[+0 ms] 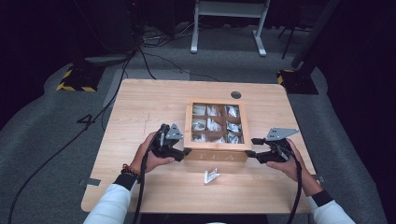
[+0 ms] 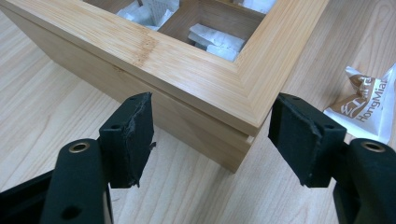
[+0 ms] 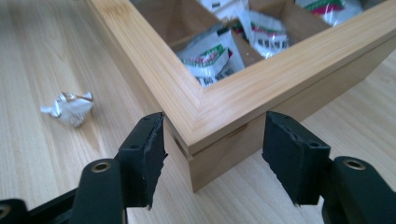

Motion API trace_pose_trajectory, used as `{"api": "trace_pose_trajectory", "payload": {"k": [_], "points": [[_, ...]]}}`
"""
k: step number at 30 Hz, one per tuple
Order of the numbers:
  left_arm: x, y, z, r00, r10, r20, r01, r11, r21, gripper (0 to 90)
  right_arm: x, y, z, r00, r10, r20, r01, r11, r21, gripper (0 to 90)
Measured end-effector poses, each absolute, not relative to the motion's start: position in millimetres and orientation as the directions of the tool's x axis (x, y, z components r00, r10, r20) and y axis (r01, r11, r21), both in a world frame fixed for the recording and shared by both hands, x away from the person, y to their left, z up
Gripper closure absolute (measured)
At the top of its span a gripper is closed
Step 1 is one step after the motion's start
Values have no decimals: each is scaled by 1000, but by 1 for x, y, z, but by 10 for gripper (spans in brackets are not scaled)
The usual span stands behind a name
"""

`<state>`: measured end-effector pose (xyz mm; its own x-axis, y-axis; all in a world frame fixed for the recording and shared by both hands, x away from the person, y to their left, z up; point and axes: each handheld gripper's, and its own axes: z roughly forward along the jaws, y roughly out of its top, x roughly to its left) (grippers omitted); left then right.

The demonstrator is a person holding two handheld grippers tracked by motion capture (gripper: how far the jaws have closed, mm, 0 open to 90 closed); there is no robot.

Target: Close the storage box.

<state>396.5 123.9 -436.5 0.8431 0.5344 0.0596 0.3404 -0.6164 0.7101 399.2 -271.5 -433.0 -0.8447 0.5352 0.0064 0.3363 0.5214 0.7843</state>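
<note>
You are working at a pale wooden table (image 1: 140, 107), and the square bamboo tea box with its windowed lid and nine packet-filled compartments (image 1: 216, 125) is sitting at its middle; judge it rigid and fairly heavy, with smooth, slippery sides, so take it low at both near corners. Your left gripper (image 2: 212, 140) and right gripper (image 3: 212, 151) are each straddling a near corner with jaws spread wide, gripping nothing. A crinkled white tea packet (image 1: 211, 176), light and soft, is lying just before the box.

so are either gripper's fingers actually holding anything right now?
No. The left gripper and right gripper are open, each straddling a near corner of the closed wooden tea box without clamping it.
</note>
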Motion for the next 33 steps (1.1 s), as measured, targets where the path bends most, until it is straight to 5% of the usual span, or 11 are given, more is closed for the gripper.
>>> {"api": "trace_pose_trajectory", "payload": {"k": [33], "points": [[365, 150, -421, 779, 583, 232, 301, -671, 678, 179, 378, -291, -411, -806, 572, -152, 273, 586, 763, 285]]}}
